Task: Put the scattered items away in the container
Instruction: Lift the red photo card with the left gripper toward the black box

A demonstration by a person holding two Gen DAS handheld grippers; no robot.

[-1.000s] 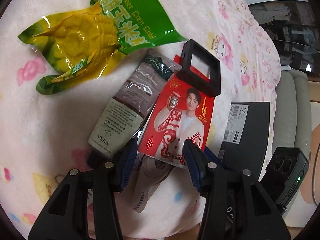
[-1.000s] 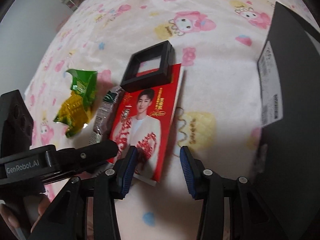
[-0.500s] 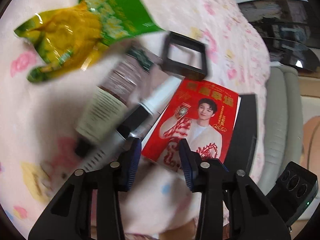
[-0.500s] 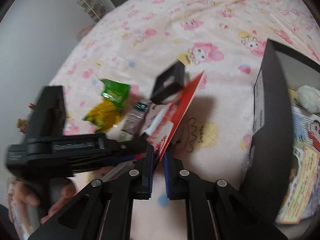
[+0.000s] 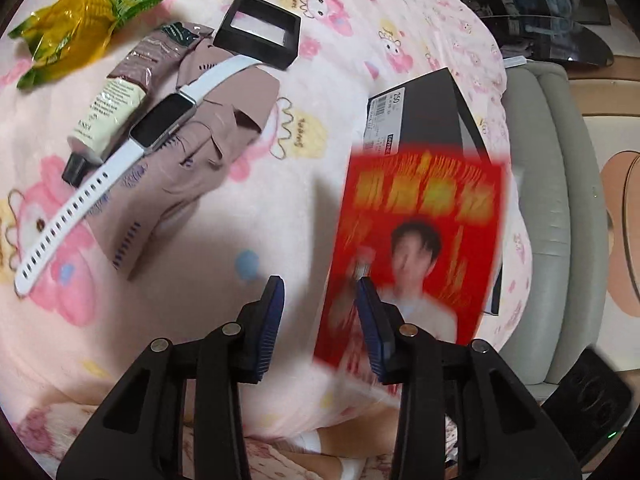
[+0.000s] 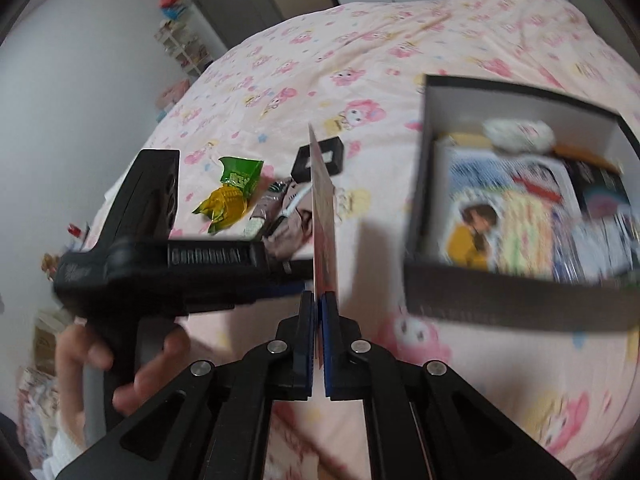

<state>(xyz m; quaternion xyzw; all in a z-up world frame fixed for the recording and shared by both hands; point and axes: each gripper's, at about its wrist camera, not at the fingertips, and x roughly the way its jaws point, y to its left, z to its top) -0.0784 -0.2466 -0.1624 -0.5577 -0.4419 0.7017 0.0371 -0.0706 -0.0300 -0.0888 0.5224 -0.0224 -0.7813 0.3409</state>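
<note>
My right gripper (image 6: 319, 300) is shut on a red card with a man's portrait (image 6: 323, 216), held edge-on above the bed; the card shows blurred in the left wrist view (image 5: 416, 256). My left gripper (image 5: 319, 300) is open and empty, just left of the card. The black box (image 6: 512, 300) lies to the right, holding booklets and a white plush; it also shows in the left wrist view (image 5: 424, 120). On the bed lie a corn snack bag (image 5: 80, 20), a cream tube (image 5: 116, 100), a white smartwatch (image 5: 132, 144), pink cloth (image 5: 212, 140) and a black square frame (image 5: 258, 30).
The pink cartoon-print blanket (image 5: 180, 360) covers the bed. A grey sofa (image 5: 556, 220) stands beyond the bed's right edge. A grey wall and shelves (image 6: 176, 40) lie at the far left in the right wrist view.
My right gripper closed on the red card and lifted it up and right toward the box, uncovering the watch and pink cloth. My left gripper drew back.
</note>
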